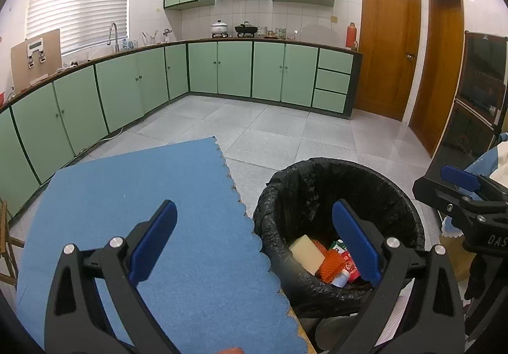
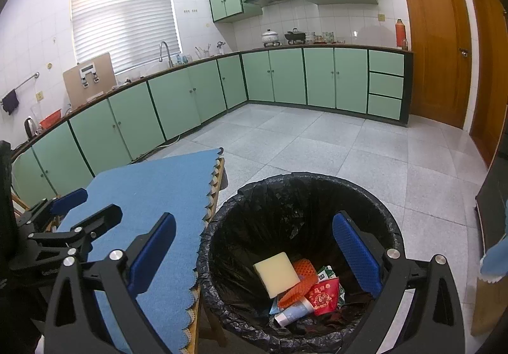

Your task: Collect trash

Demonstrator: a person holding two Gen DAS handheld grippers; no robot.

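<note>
lying in the bottom of a black-lined trash bin (image 2: 298, 192), a pale yellow sponge (image 2: 277, 273) rests against an orange mesh piece (image 2: 300, 282), with a red printed wrapper (image 2: 324, 295) and a small white-and-blue tube (image 2: 293, 312) just beside them. the same heap shows from the left wrist view, the sponge (image 1: 306, 254) uppermost in the bin (image 1: 301, 192). the bin stands on a grey tiled floor (image 2: 317, 144), touching or just beside the scalloped edge of a blue cloth (image 2: 152, 192) that covers a wooden table (image 2: 219, 176). the right gripper (image 2: 254, 254) hangs over the bin's near rim, its blue-padded fingers spread wide with nothing between them; one finger sits over the cloth, the other over the bin's mouth. the left gripper (image 1: 254, 242) is likewise spread and empty, straddling the cloth's edge (image 1: 177, 227) and the bin. each tool shows at the edge of the other's view. beyond, green cabinets (image 2: 285, 74) run under a counter along two walls, a blinded window (image 2: 123, 20) above a sink tap, pots on the stove, and a wooden door (image 2: 438, 42) to the right.
</note>
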